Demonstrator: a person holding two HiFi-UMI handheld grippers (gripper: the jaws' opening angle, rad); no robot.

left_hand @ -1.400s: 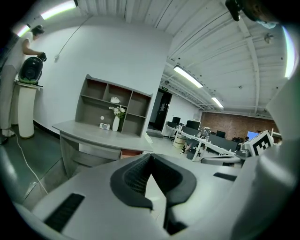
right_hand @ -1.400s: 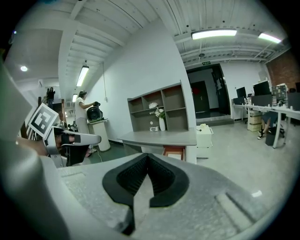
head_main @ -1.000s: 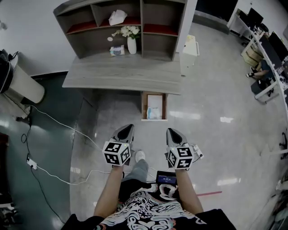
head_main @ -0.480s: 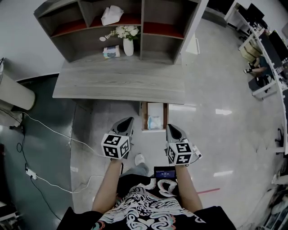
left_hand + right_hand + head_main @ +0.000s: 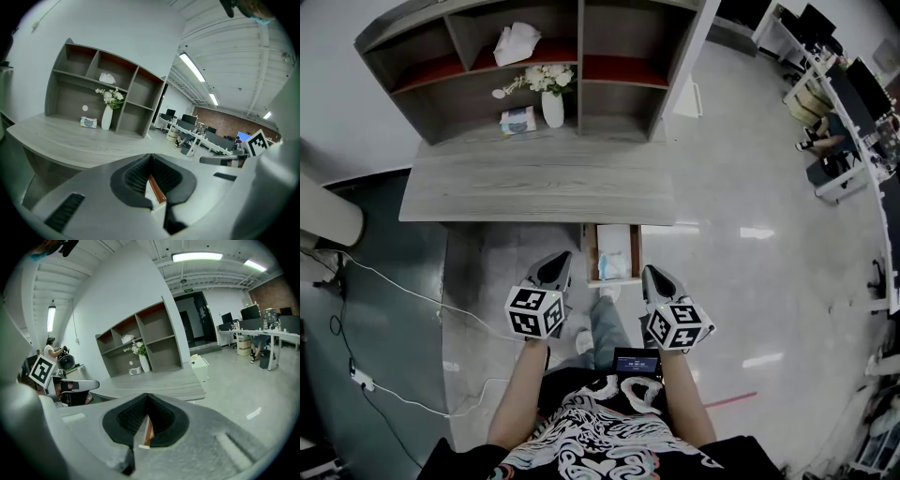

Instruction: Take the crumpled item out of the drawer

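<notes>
Left gripper (image 5: 551,270): jaws closed tip to tip, nothing held; poised just left of the drawer's front end, pointed toward the desk.
Right gripper (image 5: 656,279): likewise pressed together and empty; just right of the drawer's front corner.
Drawer (image 5: 592,251): pulled out toward the person, flanked by the two grippers; wooden side walls, pale floor.
Crumpled item (image 5: 614,266): pale bluish-white wad in the drawer's near half, untouched, apart from both grippers.
Desk (image 5: 534,183): grey wood-grain top directly beyond the drawer, covering its back end.
Shelf unit (image 5: 581,66): well beyond the drawer, at the desk's far side; white vase (image 5: 552,109) of flowers in one compartment, a small packet beside it, another pale crumpled wad on a higher shelf.
Step in hand: approach, by the look of it; drawer already open, item not yet gripped.
Next move: probably opening one pair of jaws, lowering them into the drawer over the wad, closing on it, then lifting straight up clear of the walls; little sideways room inside so narrow a drawer, and a soft wad likely to need a full squeeze.
</notes>
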